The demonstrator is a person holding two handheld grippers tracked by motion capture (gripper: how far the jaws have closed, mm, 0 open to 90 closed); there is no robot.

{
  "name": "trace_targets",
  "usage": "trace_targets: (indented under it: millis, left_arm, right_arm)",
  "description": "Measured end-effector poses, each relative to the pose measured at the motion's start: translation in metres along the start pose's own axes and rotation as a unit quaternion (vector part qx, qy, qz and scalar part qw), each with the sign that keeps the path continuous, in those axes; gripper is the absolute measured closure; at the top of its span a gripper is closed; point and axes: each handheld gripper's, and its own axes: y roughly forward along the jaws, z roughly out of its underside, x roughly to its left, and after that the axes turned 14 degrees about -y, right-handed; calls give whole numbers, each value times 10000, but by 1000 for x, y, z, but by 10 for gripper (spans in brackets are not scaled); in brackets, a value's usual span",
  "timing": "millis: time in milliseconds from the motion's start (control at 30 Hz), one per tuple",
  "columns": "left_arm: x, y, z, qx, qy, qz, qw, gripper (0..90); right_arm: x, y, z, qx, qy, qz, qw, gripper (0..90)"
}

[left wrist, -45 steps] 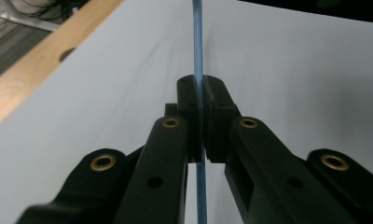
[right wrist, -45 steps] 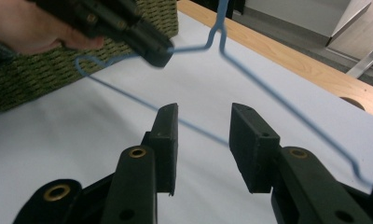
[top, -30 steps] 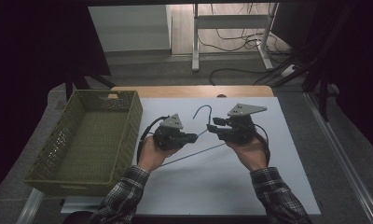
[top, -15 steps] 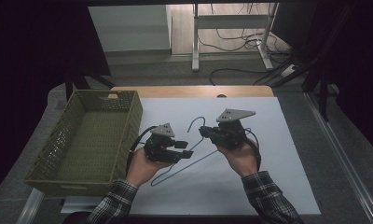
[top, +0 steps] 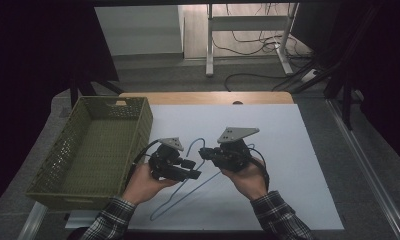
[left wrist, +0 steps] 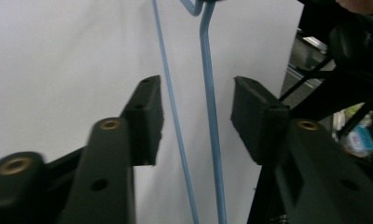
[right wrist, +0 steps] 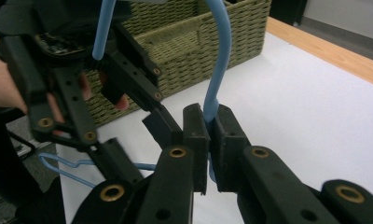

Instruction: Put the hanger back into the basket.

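Blue hanger (top: 188,192): right gripper (right wrist: 208,122) now pinches its neck; left gripper (left wrist: 196,119), just closing a bit, stays apart around the wires, letting right carry it.

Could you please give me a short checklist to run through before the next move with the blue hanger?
1. Right gripper shut on the hanger at the base of its hook: ok.
2. Left gripper gripping the hanger: not ok; two of its wires run between the fingers, which have just been closing, but the pads do not press on them.
3. Hanger's lower end clear of the white sheet: cannot tell from the high view.
4. Basket upright and open beside the left hand: ok.
5. Room in the basket: ok, nothing shows inside.
6. Gripper cables clear of the hanger: cannot tell.
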Motion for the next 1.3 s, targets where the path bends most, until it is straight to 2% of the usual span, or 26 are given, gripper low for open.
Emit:
trace_targets:
  millis: [267,300,433,467,500,567,700,767,1033,1133,1233,1300]
  left_arm:
    - [6,3,0,194,-16,399,9990,766]
    - [6,3,0,227,3,449,9987,822]
    - [8,3,1,303,-26,451,9985,866]
    - [10,2,2,310,-54,591,9978,869]
    - [10,2,2,286,-106,609,9977,870]
    - [11,1,3,295,-176,603,9976,871]
    - [9,-2,2,221,-235,608,9976,873]
    - [8,-6,1,195,-270,563,9979,873]
    - [7,-25,-3,-1,-349,400,9986,873]
    - [8,-35,-5,-127,-385,313,9987,873]
    - [9,-44,-7,-193,-465,320,9982,873]
    - [10,-51,-9,-227,-514,268,9981,873]
  right_arm:
    - [4,6,1,-21,-8,-180,9998,856]
    - [5,6,1,-6,-34,-179,9998,856]
    - [6,7,1,22,-80,-261,9996,855]
    - [7,7,1,13,-81,-287,9996,854]
    - [7,7,0,-5,-67,-321,9995,853]
    - [7,8,0,10,-125,-299,9995,851]
    - [7,7,-1,-47,-75,-280,9996,838]
    - [6,4,-2,-96,-57,-183,9998,763]
    - [4,-21,-1,-102,-40,-9,9999,598]
    - [5,-31,3,-57,10,51,10000,521]
    - [4,-39,9,-23,101,84,9999,451]
    - [3,-44,16,31,161,71,9998,375]
